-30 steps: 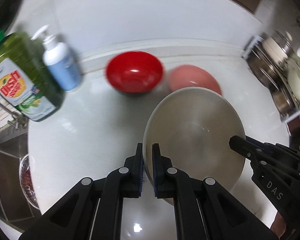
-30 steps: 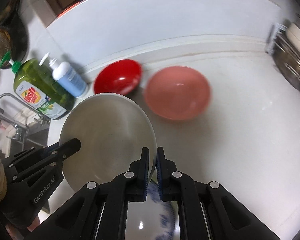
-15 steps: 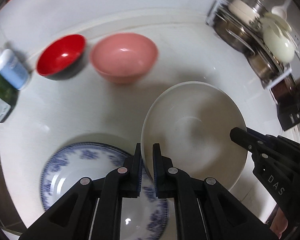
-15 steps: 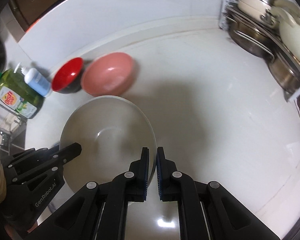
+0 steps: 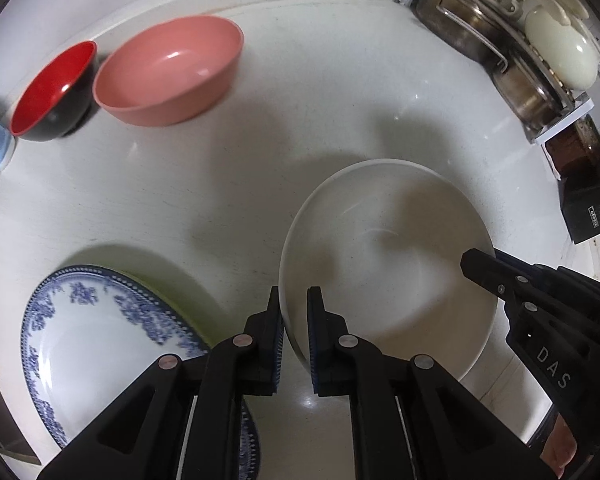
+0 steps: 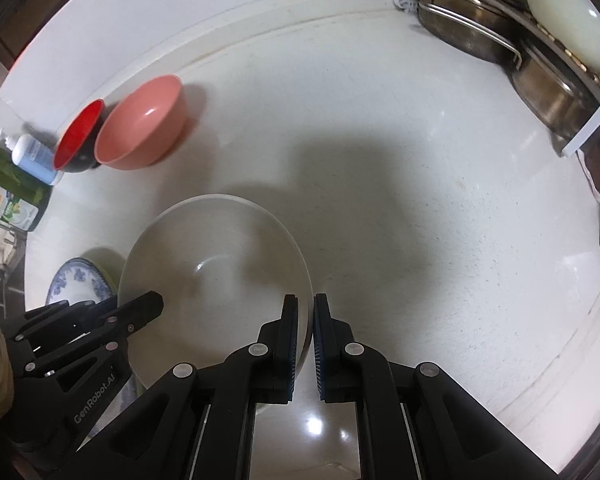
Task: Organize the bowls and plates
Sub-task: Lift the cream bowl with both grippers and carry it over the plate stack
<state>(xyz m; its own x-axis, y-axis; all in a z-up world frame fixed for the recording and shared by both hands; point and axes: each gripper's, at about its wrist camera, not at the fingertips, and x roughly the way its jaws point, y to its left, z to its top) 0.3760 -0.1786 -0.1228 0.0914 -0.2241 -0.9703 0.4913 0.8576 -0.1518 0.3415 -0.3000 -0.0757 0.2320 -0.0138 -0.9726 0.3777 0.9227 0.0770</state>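
A large white bowl (image 5: 388, 256) is held above the white counter by both grippers. My left gripper (image 5: 296, 336) is shut on its left rim. My right gripper (image 6: 305, 344) is shut on its right rim; the bowl also shows in the right wrist view (image 6: 216, 276). A blue-patterned plate (image 5: 100, 340) lies on the counter at the lower left, on top of a green-rimmed plate. A pink bowl (image 5: 168, 72) and a red bowl with a black outside (image 5: 54, 90) stand side by side at the back left.
A rack with steel pans and a cream lid (image 5: 512, 40) stands at the back right. A blue pump bottle (image 6: 32, 158) and a green dish soap bottle (image 6: 8, 196) stand at the far left beside the red bowl. A black box (image 5: 592, 208) sits at the right edge.
Both grippers have carried the white bowl to the right, off the blue-patterned plate. The soap bottles have slid out to the left and the pan rack has come closer.
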